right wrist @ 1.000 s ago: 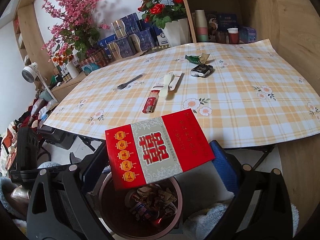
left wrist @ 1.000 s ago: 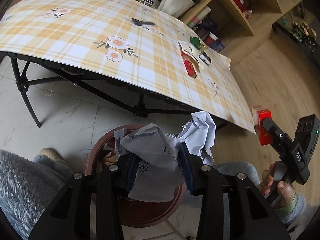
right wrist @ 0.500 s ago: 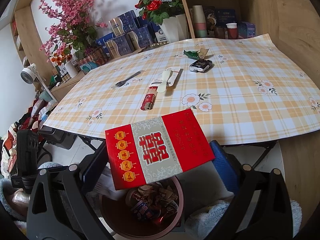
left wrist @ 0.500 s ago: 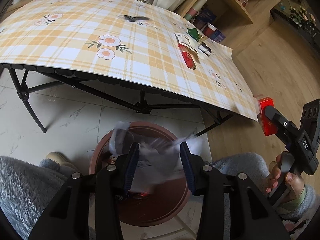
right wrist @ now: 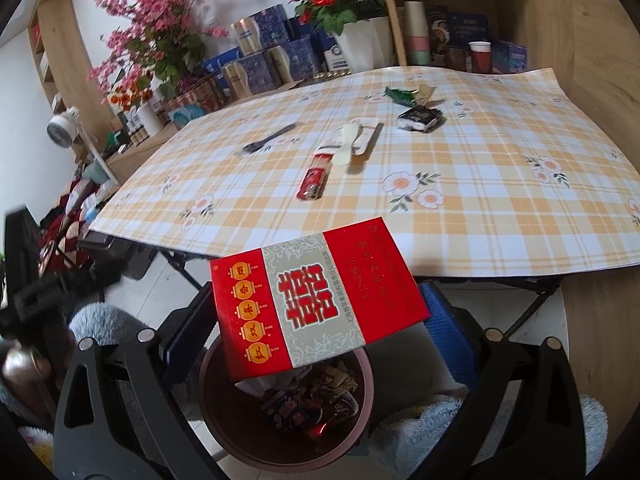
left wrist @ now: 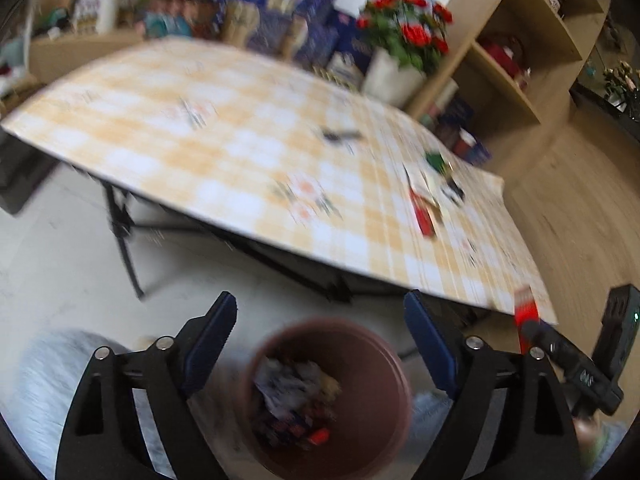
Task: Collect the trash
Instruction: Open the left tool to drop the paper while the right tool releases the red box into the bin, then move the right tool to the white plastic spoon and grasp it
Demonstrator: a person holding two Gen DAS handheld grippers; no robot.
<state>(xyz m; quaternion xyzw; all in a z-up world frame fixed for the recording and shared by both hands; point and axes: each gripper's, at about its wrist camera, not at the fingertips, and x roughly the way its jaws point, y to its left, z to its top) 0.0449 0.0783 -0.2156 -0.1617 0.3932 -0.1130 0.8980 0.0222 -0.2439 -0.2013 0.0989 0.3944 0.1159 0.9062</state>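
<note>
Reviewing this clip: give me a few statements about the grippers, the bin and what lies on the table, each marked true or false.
1. The left gripper is open with nothing between its fingers. True.
2. The right gripper is empty. False: it is shut on the red packet.
3. The red packet is held above the brown bin. True.
4. The brown bin has nothing in it. False: wrappers and crumpled paper lie inside.
5. A red lighter lies on the checked tablecloth. True.
6. The black wrapper is already in the brown bin. False: it lies on the checked tablecloth.
</note>
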